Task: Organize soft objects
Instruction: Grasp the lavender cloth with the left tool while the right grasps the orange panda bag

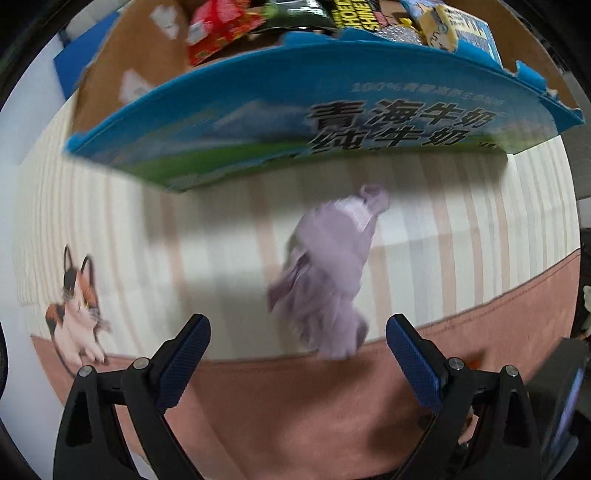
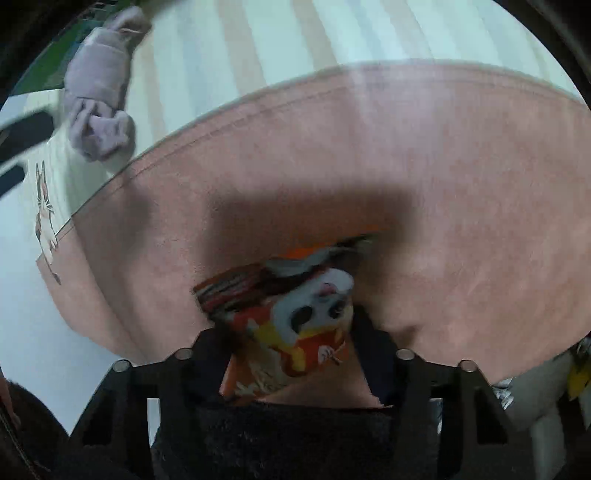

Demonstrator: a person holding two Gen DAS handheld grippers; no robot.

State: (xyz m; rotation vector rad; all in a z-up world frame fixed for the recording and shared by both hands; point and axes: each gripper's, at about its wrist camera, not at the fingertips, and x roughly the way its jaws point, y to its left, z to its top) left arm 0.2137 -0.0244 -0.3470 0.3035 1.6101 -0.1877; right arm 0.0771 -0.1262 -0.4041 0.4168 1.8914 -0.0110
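A crumpled lilac cloth (image 1: 328, 273) lies on the striped mat just ahead of my left gripper (image 1: 297, 354), which is open and empty, its blue pads (image 1: 184, 362) spread wide. The cloth also shows in the right wrist view (image 2: 99, 88) at the far upper left. My right gripper (image 2: 291, 332) is shut on an orange patterned soft toy with a white face (image 2: 295, 325) and holds it above the pink blanket (image 2: 406, 166).
A blue milk carton box (image 1: 295, 122) filled with snack packets (image 1: 221, 29) stands beyond the lilac cloth. The striped mat (image 1: 147, 229) has a calico cat print (image 1: 77, 306). The pink blanket's edge (image 1: 480, 325) runs beneath the left gripper.
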